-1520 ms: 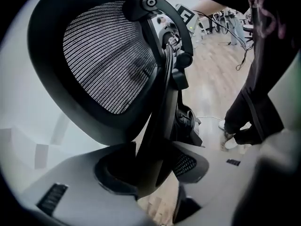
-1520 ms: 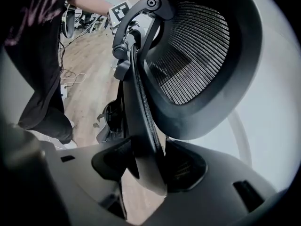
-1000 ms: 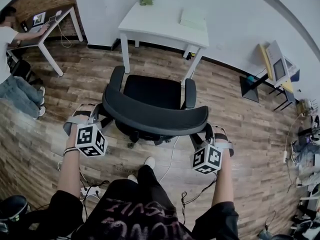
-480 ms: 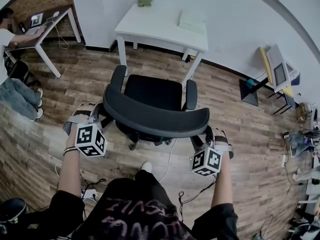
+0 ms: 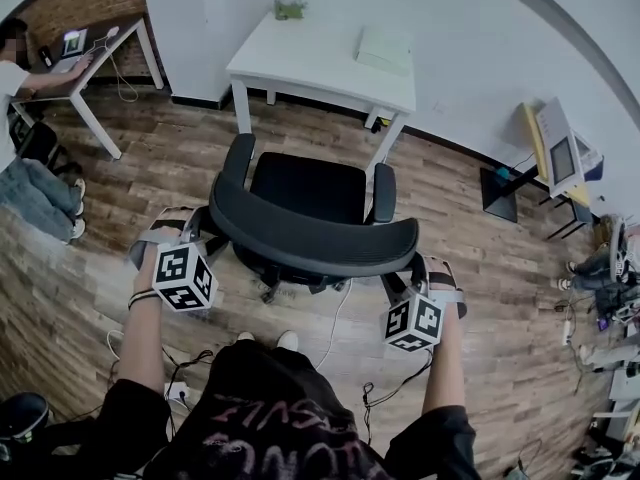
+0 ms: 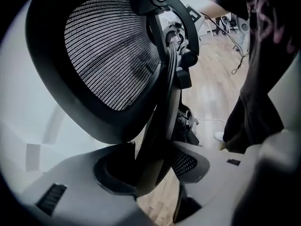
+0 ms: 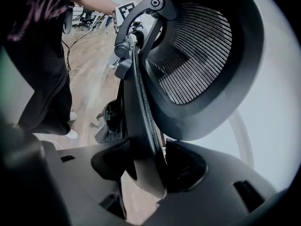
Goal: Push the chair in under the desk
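A: Moved since prev frame: black mesh-back office chair (image 5: 305,183) rolled fwd, now closer to white rectangular desk (image 5: 320,63). Posn now?

B: Item 1, chair: on brown wood-plank floor (image 5: 480,268), facing desk, armrest tips just short of desk's near legs. Seat not under the top yet. Curved backrest toward the person.

A: Grippers?

B: Item 2, left gripper (image 6: 153,166): jaws spread wide, clamped on backrest's left edge frame, pads touching both sides. Item 3, right gripper (image 7: 149,166): same, jaws wide apart, closed on backrest's right edge, frame filling the gap.

A: On desk?

B: Item 4, small green potted plant (image 5: 290,5), back left corner. Item 5, pale flat box (image 5: 385,46), right side.

A: Misc?

B: Item 6, thin white cable (image 5: 338,318), on floor behind chair base. Item 7, 2nd person (image 5: 30,183), seated far left, well apart from chair.
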{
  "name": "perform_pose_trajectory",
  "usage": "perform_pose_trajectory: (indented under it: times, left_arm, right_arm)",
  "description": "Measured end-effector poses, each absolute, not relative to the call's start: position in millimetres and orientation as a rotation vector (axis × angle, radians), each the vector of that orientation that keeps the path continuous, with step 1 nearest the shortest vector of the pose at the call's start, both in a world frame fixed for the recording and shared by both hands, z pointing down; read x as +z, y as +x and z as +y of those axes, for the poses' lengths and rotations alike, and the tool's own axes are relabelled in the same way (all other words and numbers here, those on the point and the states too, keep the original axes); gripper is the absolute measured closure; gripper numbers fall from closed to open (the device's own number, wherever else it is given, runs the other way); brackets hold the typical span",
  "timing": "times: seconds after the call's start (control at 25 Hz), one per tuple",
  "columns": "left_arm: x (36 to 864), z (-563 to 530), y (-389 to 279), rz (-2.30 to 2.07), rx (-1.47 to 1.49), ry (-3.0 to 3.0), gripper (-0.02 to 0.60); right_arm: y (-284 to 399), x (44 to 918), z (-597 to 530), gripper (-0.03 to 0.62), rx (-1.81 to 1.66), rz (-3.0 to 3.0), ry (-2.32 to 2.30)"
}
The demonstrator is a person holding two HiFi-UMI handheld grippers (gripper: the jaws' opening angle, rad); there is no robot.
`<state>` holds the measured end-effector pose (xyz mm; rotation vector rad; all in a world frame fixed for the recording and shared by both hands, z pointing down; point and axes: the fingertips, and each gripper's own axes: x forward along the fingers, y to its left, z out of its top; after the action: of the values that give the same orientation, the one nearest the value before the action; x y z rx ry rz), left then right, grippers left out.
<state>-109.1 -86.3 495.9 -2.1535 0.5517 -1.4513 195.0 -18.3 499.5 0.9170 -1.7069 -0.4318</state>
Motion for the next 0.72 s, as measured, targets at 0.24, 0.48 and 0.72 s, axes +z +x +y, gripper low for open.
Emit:
perform_pose_trajectory:
  times: [0.24,0.48,0.72]
  left_arm:
    - [496,-102,-100,0.551,-1.450,-2.166,0.350]
    - [496,-111,-98,0.562,-1.452,-2.170,0.347]
    - [497,-126,-93,0.561,-1.460,-2.172,0.342]
  right_arm:
    - [205,500,-38,0.361,-0.420,-1.709,0.898]
    - [207,503,-51,0.355,-0.398,-1.741,0.862]
    - [212,507,-67,0.353,-0.393,-1.728,0.862]
